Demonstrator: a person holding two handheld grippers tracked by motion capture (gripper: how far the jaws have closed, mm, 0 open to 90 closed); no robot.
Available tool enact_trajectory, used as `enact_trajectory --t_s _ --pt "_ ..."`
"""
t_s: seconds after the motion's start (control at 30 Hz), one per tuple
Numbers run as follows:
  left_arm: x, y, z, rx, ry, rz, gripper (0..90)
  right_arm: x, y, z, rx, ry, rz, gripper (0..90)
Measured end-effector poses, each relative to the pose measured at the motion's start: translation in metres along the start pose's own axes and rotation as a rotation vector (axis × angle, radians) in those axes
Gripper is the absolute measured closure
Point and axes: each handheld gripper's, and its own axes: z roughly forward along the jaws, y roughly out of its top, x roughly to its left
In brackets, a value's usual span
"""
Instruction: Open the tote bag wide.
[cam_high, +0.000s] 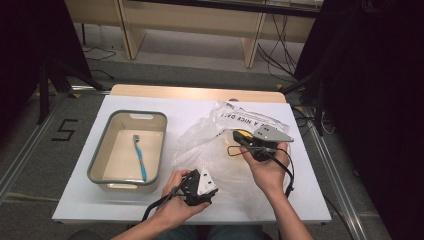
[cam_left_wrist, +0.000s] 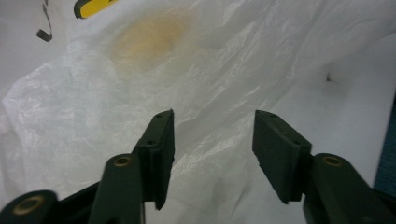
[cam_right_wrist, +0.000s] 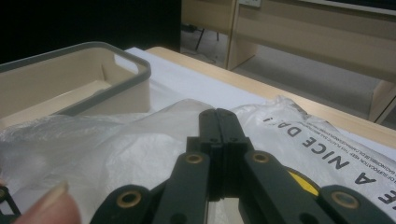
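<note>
Plastic bag (cam_high: 220, 145): thin, clear-white and crumpled, with black lettering on its far part; it lies on the right half of the desk (cam_high: 190, 107), just right of the bin, and both grippers are at it.
Bag, left gripper view (cam_left_wrist: 154, 84): its wrinkled film spreads under and ahead of the fingers, with a pale orange patch showing through farther off.
Left gripper (cam_high: 199, 186): held in the person's left hand (cam_high: 172, 200) at the bag's near edge; its fingers (cam_left_wrist: 161, 149) stand apart, and no film is pinched between them.
Right gripper (cam_high: 250, 142): held in the person's right hand (cam_high: 267, 172) over the bag's right side, grey three-cornered plate on top; its fingers (cam_right_wrist: 219, 135) are pressed together. Whether film is caught between them I cannot tell.
Bin (cam_high: 150, 120): beige with a grey rim, on the desk's left half, just beside the bag.
Toothbrush (cam_high: 140, 157): blue, lying lengthwise on the bin's floor.
Surroundings: grey floor and light wooden furniture beyond the desk.
</note>
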Motion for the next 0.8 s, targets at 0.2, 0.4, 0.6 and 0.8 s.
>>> enact_trajectory --t_s 0.2,0.4,0.6,0.8 --pt "0.002 -0.001 -0.021 -0.022 -0.042 -0.042 36.4 -0.001 0.000 0.000 -0.005 -0.002 0.004 90.0" --pt "0.010 -0.002 -0.047 -0.055 -0.024 -0.077 32.9 -0.001 0.000 0.000 -0.007 -0.005 0.006 90.0" --pt "0.027 -0.010 -0.061 -0.053 0.004 -0.127 30.3 -0.001 0.000 0.000 -0.004 -0.007 0.005 90.0" --pt "0.043 -0.017 -0.072 -0.058 0.035 -0.180 29.5 -0.002 -0.001 0.000 0.002 -0.007 0.007 90.0"
